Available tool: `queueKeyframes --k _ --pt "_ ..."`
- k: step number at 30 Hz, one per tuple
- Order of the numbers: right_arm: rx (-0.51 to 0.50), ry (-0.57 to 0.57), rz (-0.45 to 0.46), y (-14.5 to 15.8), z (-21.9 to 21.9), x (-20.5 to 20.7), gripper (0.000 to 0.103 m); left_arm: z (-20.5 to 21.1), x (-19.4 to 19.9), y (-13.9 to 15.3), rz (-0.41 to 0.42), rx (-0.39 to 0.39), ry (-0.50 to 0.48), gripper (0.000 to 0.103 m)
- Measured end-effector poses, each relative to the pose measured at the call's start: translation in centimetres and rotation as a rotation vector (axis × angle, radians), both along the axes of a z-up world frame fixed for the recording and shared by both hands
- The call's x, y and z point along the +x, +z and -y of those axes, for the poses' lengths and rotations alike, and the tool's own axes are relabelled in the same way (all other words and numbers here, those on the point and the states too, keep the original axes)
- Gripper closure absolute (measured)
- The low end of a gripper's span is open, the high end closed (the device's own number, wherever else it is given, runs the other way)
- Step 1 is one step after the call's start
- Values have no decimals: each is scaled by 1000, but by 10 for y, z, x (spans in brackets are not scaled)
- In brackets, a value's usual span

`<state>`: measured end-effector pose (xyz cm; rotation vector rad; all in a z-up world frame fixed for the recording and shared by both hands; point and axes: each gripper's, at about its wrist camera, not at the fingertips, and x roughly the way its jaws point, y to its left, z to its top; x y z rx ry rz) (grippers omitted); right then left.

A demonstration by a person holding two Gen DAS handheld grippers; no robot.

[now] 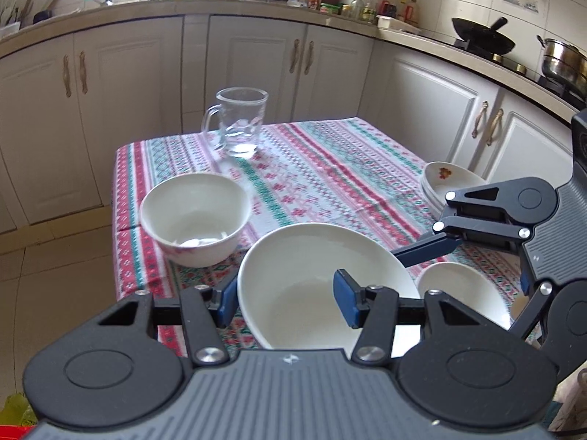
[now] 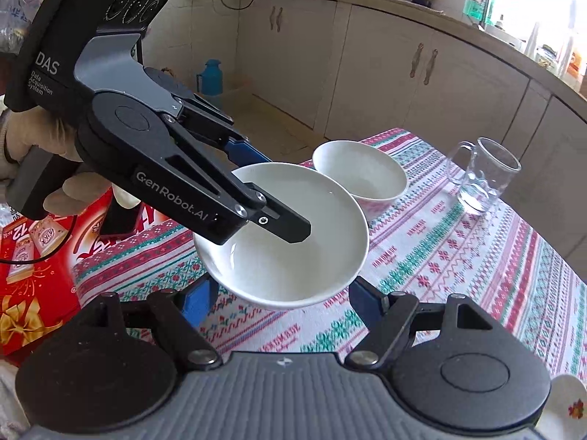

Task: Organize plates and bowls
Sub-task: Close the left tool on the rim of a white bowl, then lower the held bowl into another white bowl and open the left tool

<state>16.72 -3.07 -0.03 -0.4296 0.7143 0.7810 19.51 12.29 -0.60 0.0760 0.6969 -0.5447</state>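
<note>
The left gripper (image 1: 288,302) pinches the near-left rim of a wide white bowl (image 1: 323,278), one blue pad (image 1: 346,300) inside the bowl and the other outside the wall. In the right wrist view the same gripper (image 2: 282,201) reaches in from the left, its black finger lying over the bowl's inner surface, and the bowl (image 2: 290,253) appears lifted clear of the tablecloth (image 2: 458,256).

The right gripper (image 2: 279,302) stands open, its two blue pads spread to either side of the wide bowl's underside without clearly touching it; from the left wrist view, one of its fingers (image 1: 427,249) lies at the bowl's right rim.

A deeper white bowl (image 1: 196,218) sits on the tablecloth close to the left edge of the table, just beyond the held bowl. A clear glass mug (image 1: 238,124) stands upright near the far edge, well apart from both bowls. At the right edge rests a small stack of shallow dishes (image 1: 445,183) with a flower print on the top one. Another small white bowl (image 1: 464,293) sits at the near-right part of the table, partly hidden behind the right gripper. Off the table, a red carton (image 2: 40,267) lies to the left in the right wrist view.
</note>
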Motion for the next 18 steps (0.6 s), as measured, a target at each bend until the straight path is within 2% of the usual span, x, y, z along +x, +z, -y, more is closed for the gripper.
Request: queueKeyframes --k 10,18 --pt "32 -47 33 16 37 -30 21 38 -23 17 35 9 -51 50" --pt "35 -88 51 23 67 -53 21 69 -33 16 29 5 -92 50"
